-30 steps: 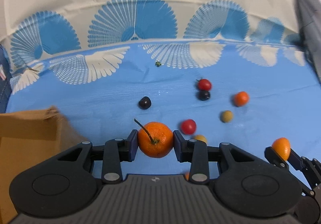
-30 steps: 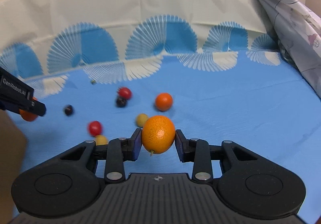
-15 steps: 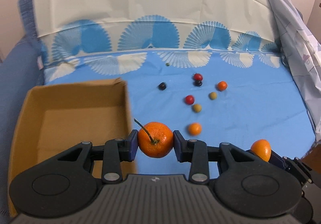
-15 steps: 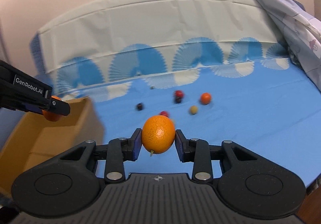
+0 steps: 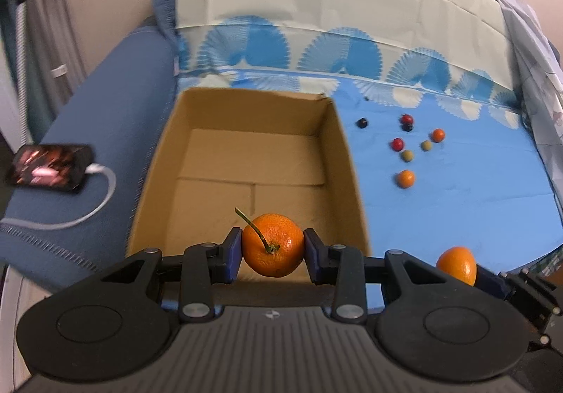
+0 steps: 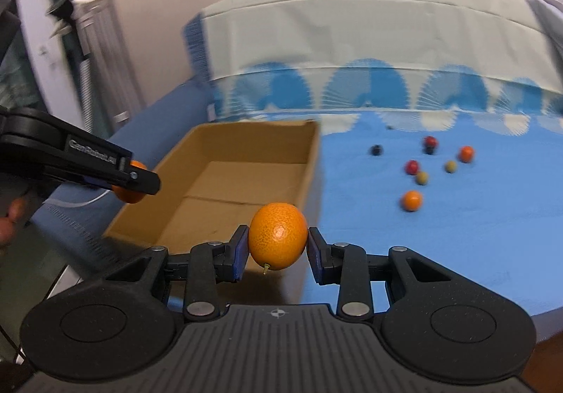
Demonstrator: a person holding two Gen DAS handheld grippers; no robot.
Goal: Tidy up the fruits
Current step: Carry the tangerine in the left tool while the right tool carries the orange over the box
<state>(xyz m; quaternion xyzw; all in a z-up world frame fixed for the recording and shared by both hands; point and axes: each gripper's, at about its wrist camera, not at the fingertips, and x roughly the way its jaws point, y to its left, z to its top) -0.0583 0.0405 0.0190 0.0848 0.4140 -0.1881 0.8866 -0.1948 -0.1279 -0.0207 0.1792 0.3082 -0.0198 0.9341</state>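
So both grippers are loaded. The left gripper (image 5: pixel 272 254) is clamped on a stemmed orange (image 5: pixel 271 245), pads pressed to both sides, and it hangs over the near rim of the cardboard box (image 5: pixel 246 153). The box is open-topped with nothing lying on its floor, so there's a lot of free room inside; its walls stand up all around, and the right wall (image 5: pixel 346 160) is the edge between the box and the blue cloth (image 5: pixel 457 203).

The right gripper (image 6: pixel 276 247) is squeezing a second orange (image 6: pixel 278 234), stub pointing down, and sits just outside the box near its front right corner.

Out on the cloth the loose small fruits (image 5: pixel 408 146) sit in a cluster well apart from the box: a small orange one (image 5: pixel 405 178) nearest, then two yellowish, some red, some dark. Wide open cloth around them.

Left of the box, a phone (image 5: pixel 49 173) with a white cable (image 5: pixel 95 206) lies on the blue sofa arm (image 5: pixel 105 118).
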